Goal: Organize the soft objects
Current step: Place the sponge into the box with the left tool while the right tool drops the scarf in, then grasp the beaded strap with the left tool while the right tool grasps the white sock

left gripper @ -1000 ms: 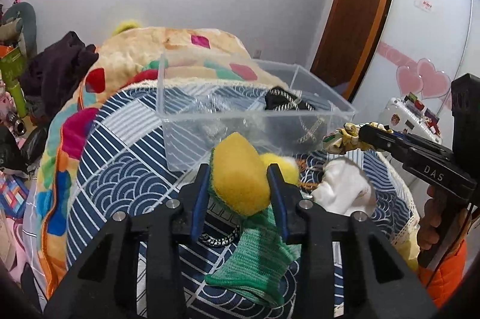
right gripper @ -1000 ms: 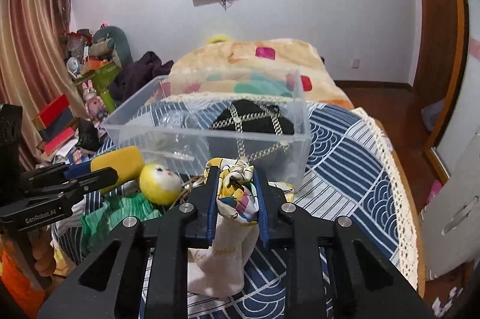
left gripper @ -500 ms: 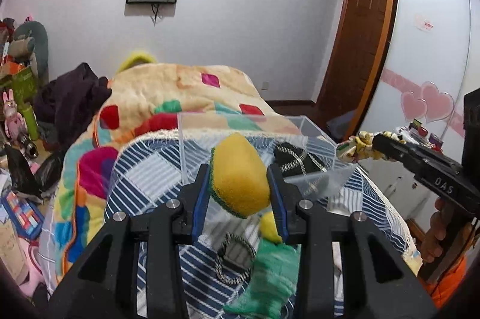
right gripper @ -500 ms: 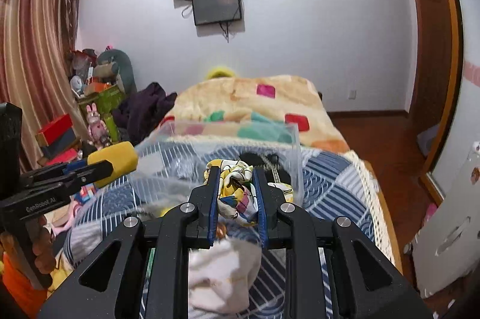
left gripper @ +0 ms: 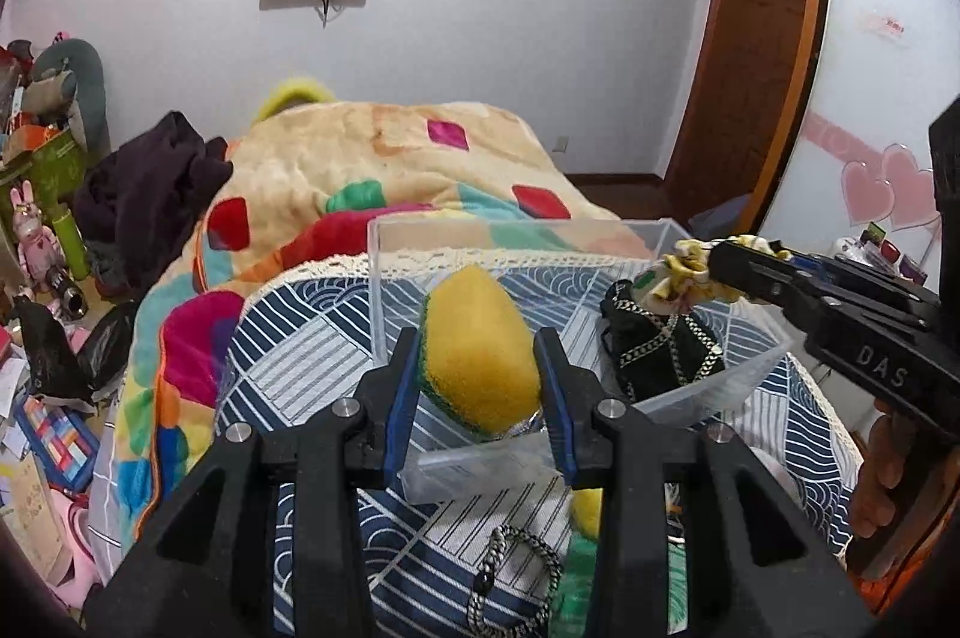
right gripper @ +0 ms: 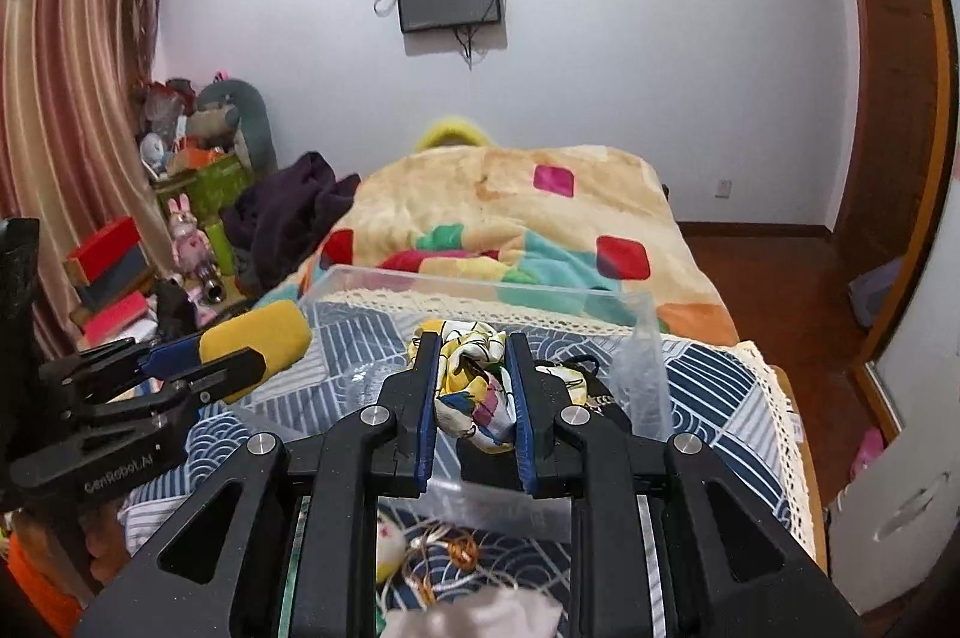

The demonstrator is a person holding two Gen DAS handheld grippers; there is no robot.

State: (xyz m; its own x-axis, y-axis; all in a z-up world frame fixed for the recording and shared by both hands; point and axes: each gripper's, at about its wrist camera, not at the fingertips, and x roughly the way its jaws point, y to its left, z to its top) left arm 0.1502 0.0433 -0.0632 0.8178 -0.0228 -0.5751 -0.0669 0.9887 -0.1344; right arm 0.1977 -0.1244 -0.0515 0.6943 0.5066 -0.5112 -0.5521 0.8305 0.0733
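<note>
My left gripper (left gripper: 480, 368) is shut on a yellow sponge with a green back (left gripper: 480, 356) and holds it over the near edge of the clear plastic bin (left gripper: 384, 278). My right gripper (right gripper: 471, 398) is shut on a patterned yellow-white cloth (right gripper: 474, 392), also held over the bin (right gripper: 642, 338). A black pouch with a chain pattern (left gripper: 660, 344) lies inside the bin. In the left wrist view the right gripper (left gripper: 714, 266) comes in from the right with the cloth (left gripper: 678, 272). In the right wrist view the left gripper (right gripper: 252, 356) holds the sponge (right gripper: 258, 338) at the left.
The bin stands on a blue-and-white patterned cloth (left gripper: 288, 368) on a round table. On the table near me lie a braided cord (left gripper: 510, 578), a green sock (left gripper: 576, 578), a yellow doll head (right gripper: 387, 548) and a white cloth (right gripper: 480, 614). A bed with a bright blanket (right gripper: 510, 218) lies behind.
Both grippers have risen from the table and moved forward over the bin, each still holding its object. The view now looks down into the bin from above.
</note>
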